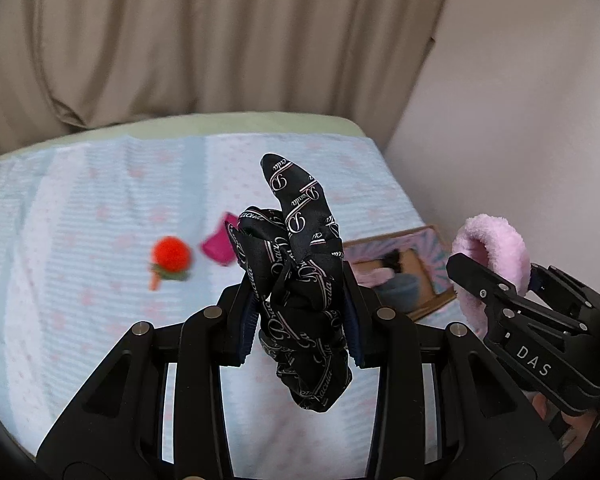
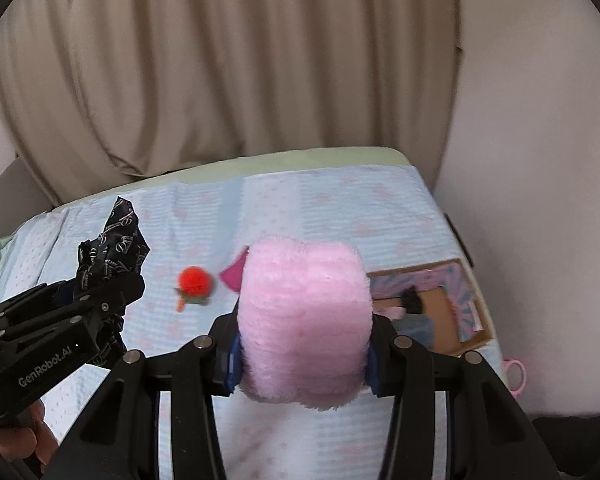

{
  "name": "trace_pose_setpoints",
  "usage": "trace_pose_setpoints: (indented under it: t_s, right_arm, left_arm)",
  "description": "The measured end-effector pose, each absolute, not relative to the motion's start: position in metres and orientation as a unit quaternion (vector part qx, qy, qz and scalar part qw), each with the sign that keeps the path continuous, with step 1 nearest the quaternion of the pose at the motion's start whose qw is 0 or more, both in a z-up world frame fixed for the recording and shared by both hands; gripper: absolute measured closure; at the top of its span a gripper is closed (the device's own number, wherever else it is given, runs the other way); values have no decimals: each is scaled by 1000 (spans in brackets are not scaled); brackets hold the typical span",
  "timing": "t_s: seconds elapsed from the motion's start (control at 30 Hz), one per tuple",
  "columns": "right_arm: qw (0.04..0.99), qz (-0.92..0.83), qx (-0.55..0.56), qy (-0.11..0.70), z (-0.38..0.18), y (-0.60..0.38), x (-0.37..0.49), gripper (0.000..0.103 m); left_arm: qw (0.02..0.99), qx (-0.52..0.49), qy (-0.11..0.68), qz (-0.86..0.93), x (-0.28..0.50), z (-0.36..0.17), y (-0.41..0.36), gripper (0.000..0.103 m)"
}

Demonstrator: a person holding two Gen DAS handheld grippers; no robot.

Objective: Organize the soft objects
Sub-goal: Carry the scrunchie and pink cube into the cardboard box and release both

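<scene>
Grippers held above a bed (image 1: 80, 200), the left gripper (image 1: 300, 312) clamped on a black scarf (image 1: 300, 240), the right gripper (image 2: 302, 360) squeezing a pink headband (image 2: 304, 320), short of the box (image 2: 440, 308); loose scarf ends could snag its rim or slip free.

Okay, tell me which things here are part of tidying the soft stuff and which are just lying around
Part of the job:
- black printed scarf, clamped in the left gripper
- pink fluffy cloth, clamped in the right gripper
- red pom-pom on the bed
- magenta cloth beside it
- cardboard box, things already inside

Just there:
- beige curtain
- bedsheet
- pink ring at the bed's edge
</scene>
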State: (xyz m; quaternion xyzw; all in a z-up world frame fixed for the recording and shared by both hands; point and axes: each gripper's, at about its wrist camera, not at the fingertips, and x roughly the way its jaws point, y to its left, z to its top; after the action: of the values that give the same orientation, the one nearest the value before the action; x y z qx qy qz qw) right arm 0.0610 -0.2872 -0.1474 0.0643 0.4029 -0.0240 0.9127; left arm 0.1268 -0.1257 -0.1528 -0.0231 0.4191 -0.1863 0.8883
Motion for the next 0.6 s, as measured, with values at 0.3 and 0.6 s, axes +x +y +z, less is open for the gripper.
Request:
trace_pose_setpoints:
  t_s: [0.3, 0.6]
  right_arm:
    - [894, -53, 72, 440, -178, -400, 79, 60]
    - [860, -48, 108, 496, -246, -476, 126, 60]
  left_arm:
    - [867, -32, 453, -204, 145, -194, -247, 70]
    - [833, -16, 523, -179, 183, -274, -332, 70]
